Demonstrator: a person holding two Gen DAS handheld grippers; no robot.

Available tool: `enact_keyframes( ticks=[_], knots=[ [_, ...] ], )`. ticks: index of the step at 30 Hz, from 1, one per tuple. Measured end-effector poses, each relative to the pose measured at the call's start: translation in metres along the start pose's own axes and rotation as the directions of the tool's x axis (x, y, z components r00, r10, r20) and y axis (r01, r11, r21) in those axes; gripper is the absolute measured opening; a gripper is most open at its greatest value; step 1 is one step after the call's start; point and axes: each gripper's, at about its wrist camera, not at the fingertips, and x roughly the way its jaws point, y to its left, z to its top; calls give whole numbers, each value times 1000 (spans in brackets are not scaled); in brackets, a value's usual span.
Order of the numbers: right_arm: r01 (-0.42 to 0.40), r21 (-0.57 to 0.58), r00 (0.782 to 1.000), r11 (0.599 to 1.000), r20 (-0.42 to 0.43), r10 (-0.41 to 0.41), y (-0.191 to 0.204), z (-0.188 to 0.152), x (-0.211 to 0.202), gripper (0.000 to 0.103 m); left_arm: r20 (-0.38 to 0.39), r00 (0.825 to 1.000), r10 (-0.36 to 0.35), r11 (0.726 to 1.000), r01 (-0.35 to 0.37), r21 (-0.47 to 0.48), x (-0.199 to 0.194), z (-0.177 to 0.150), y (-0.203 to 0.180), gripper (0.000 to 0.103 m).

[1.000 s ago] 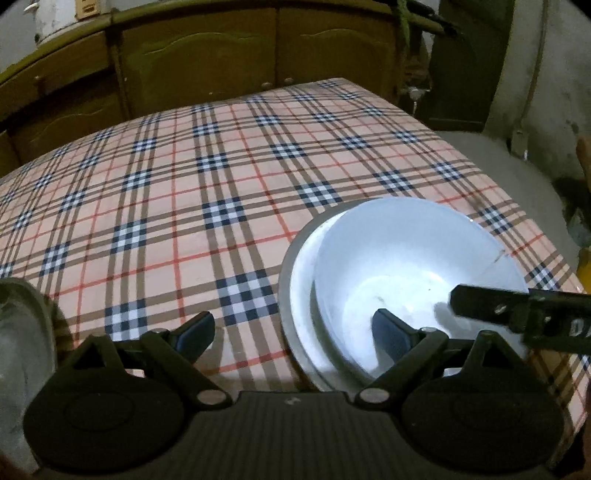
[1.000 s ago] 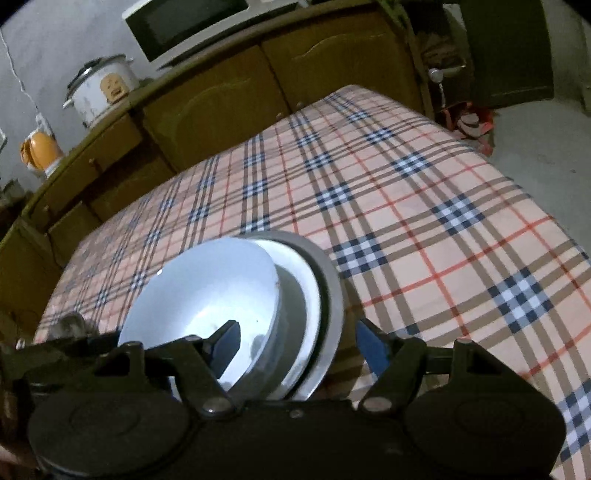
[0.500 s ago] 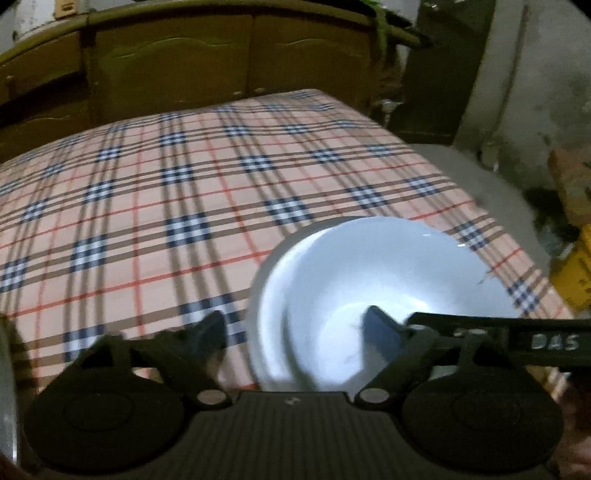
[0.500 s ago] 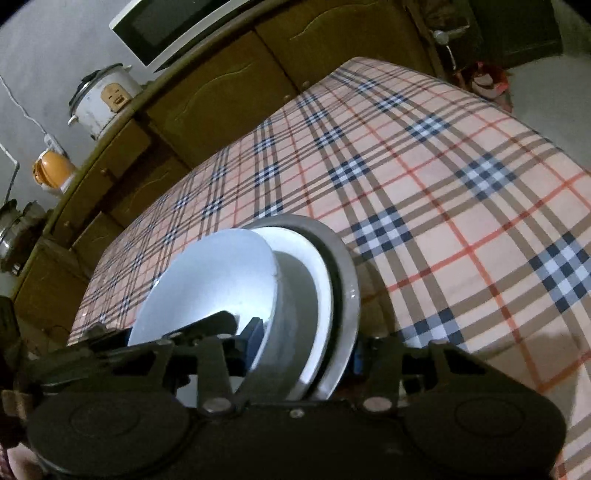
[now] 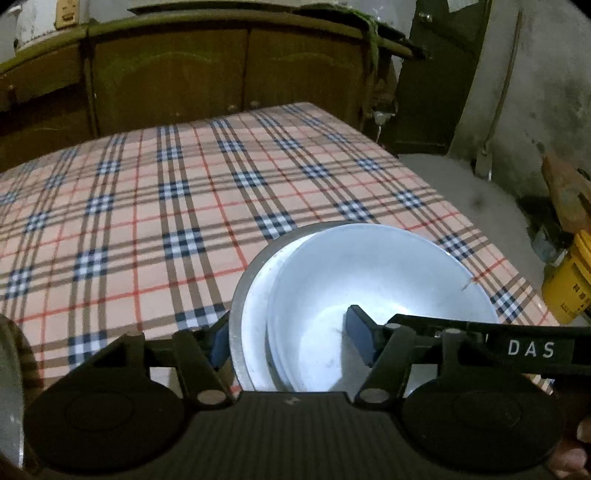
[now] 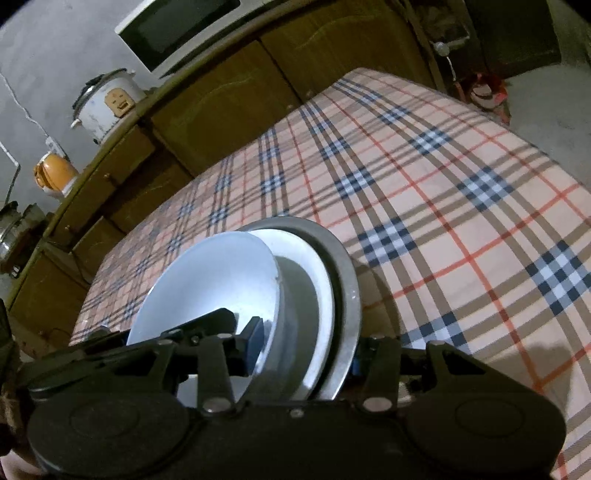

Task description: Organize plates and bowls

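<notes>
A stack sits on the plaid tablecloth (image 5: 147,221): a white bowl (image 5: 369,280) in a white dish, on a grey plate (image 5: 240,306). My left gripper (image 5: 291,332) straddles the stack's near-left rim and its jaws are closing. One pad lies outside the grey plate and the other stands inside the bowl, where a gap still shows. My right gripper (image 6: 304,350) is shut on the opposite rim. Its left pad presses the inner wall of the bowl (image 6: 207,288) and its right pad is tucked behind the grey plate (image 6: 347,295). The stack looks tilted there.
Wooden cabinets (image 5: 184,74) line the far side of the table. A rice cooker (image 6: 107,103), an orange kettle (image 6: 55,173) and a microwave (image 6: 177,26) stand on them. A metal rim (image 5: 7,369) shows at the left edge, and a yellow container (image 5: 569,288) is on the floor to the right.
Both grippers' jaws have narrowed around the stack's rim. The right one has closed onto bowl and plate. Both views have tipped up slightly, and the stack now looks tilted.
</notes>
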Motion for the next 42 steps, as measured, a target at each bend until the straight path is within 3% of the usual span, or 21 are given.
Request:
enact_keyframes(
  ticks=[9, 20, 32, 42],
  knots=[
    [-55, -70, 998, 996, 25, 57, 39, 7, -22, 54, 68, 996, 60, 998, -57, -37, -46, 7, 6, 64],
    [-168, -186, 986, 968, -21, 167, 123, -2, -18, 54, 126, 974, 191, 975, -174, -135, -109, 2, 55, 64],
    [-290, -272, 954, 918, -154, 256, 221, -42, 37, 54, 96, 937, 336, 917, -302, -261, -144, -23, 143, 64],
    [-339, -296, 933, 893, -229, 278, 269, -68, 92, 54, 59, 920, 388, 878, -350, -326, -147, -43, 203, 64]
  ],
)
